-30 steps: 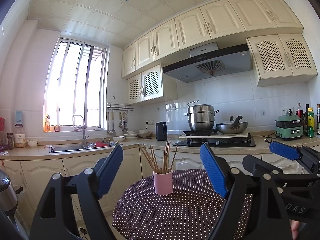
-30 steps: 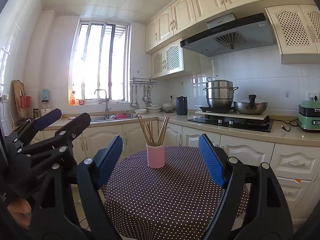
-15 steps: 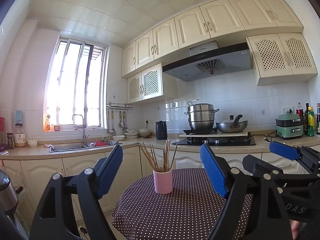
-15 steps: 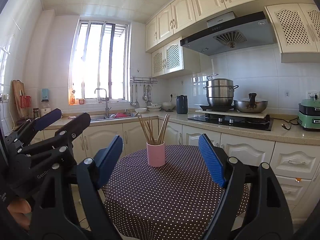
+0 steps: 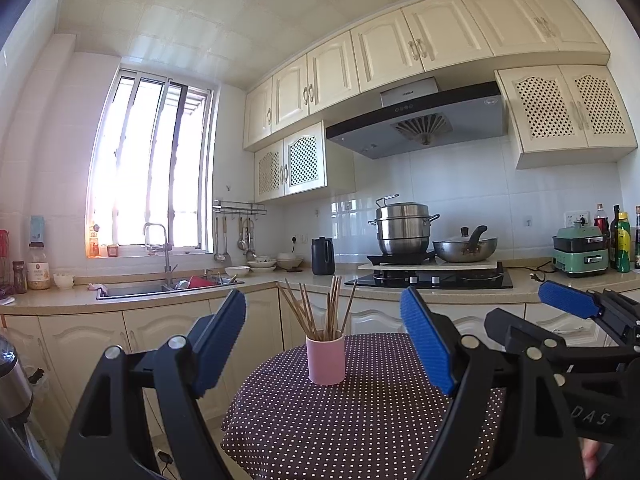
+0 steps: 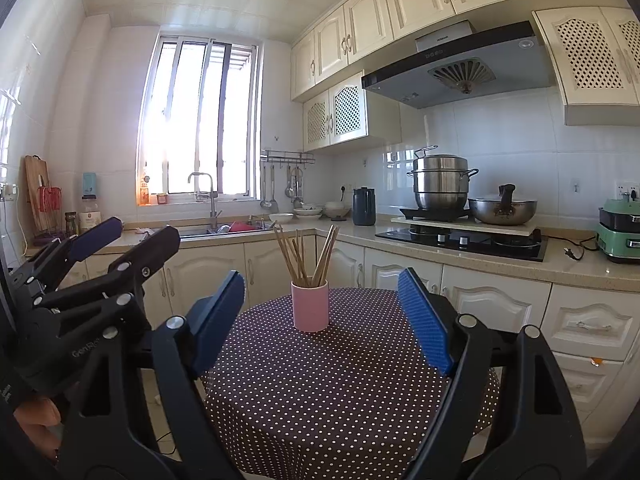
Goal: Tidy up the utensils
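Gaping empty, left gripper (image 5: 324,346) and right gripper (image 6: 322,322) frame pink cup (image 5: 325,358) — chopsticks' (image 5: 320,310) count seemingly unclear.

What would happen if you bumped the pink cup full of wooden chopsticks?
The pink cylindrical cup might tip: it stands tall and narrow on the polka-dot tablecloth. The wooden chopsticks lean loosely outward well above its rim, so they would probably rattle or spill. The cloth may also slide a little.
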The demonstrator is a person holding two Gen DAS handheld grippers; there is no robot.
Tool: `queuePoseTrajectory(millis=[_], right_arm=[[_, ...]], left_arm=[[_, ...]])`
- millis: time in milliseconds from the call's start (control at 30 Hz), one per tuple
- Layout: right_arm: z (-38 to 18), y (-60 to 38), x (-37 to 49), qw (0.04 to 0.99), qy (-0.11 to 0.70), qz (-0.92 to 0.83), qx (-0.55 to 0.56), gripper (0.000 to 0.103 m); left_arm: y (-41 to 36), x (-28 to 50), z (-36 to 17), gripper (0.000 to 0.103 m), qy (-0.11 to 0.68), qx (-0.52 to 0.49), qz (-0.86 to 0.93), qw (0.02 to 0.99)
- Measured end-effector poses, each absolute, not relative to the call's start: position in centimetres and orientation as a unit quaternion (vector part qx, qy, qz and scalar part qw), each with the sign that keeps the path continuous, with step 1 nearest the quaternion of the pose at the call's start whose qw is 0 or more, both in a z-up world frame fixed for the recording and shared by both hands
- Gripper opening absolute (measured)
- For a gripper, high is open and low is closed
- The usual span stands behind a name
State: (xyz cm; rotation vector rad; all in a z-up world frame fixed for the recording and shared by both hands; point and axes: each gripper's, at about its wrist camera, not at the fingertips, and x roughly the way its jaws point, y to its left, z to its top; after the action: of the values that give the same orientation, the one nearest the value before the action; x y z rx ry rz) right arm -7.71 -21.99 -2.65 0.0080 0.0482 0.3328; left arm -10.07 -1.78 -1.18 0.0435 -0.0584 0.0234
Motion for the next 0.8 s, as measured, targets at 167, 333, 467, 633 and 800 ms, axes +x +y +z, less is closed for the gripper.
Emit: queuePoseTrajectory(millis=[167,333,467,633,800], right_arm=[[-2.7,-21.7,-6.5,0.986,0.027,0.166,0.002,0.078],[-3.0,-21.6,-4.8,0.985,0.034,0.17,0.003,0.078],[-3.3,-21.5,-3.1,0.984,0.044,0.172,0.005,0.078],[-3.9,-21.3,-0.8,0.983,0.059,0.171,0.005,0.078],[-4.7,-21.5,2.0,0.983,0.079,0.167,0.006,0.078]], left_arm=[[-1.6,-8.7,-1.4,0.078,-0.026,0.023,0.01,0.999],[-1.6,-7.0,-1.5,0.078,-0.021,0.026,0.01,0.999],[-1.5,-5.2,-1.7,0.078,-0.01,0.026,0.011,1.0],[-1.2,-2.8,-2.3,0.078,0.006,0.027,0.01,1.0],[-1.6,0.1,-3.0,0.078,0.028,0.03,0.009,0.999]])
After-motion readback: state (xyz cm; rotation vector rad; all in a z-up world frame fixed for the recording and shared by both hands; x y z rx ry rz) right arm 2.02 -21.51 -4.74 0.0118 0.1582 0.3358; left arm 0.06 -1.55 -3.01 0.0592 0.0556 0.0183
